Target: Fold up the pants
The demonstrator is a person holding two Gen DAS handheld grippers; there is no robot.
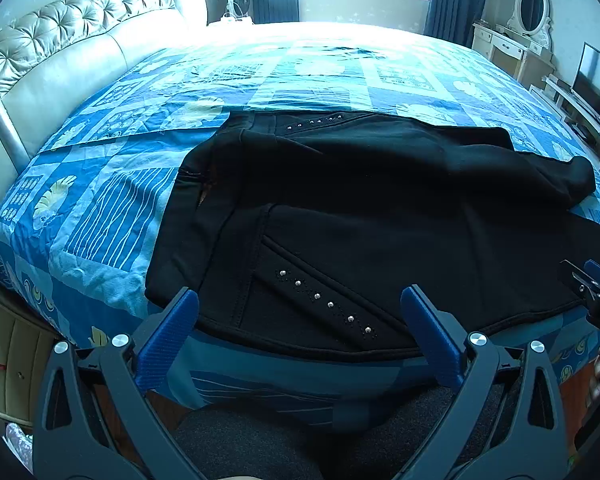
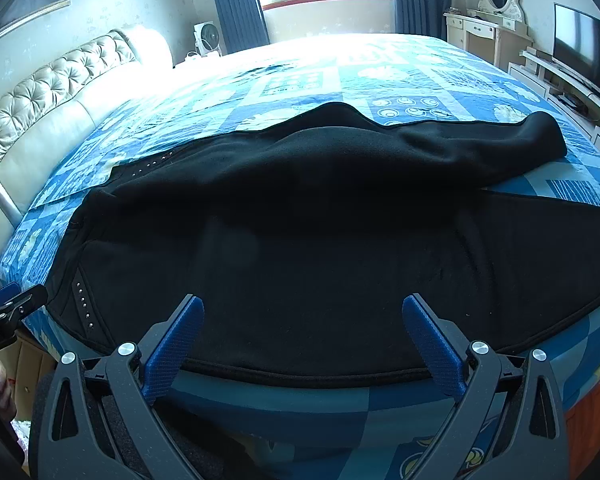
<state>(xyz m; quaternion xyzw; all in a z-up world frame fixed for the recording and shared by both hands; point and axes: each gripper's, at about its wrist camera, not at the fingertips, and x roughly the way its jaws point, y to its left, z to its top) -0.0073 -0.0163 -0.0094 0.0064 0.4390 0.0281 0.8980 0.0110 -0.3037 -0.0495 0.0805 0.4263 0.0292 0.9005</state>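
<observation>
Bed with black pants along its near edge; soft, floppy, grab the hem. Left gripper and right gripper both apart, empty.

Pants on bed, near edge.

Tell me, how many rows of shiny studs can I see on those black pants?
2: one stud row on the near pocket by the left gripper, another stud row along the far edge. More may be hidden in the pants.

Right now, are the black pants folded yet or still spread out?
Spread out, not folded. The black pants lie open across the blue quilt, both studded pockets showing, legs side by side.
</observation>
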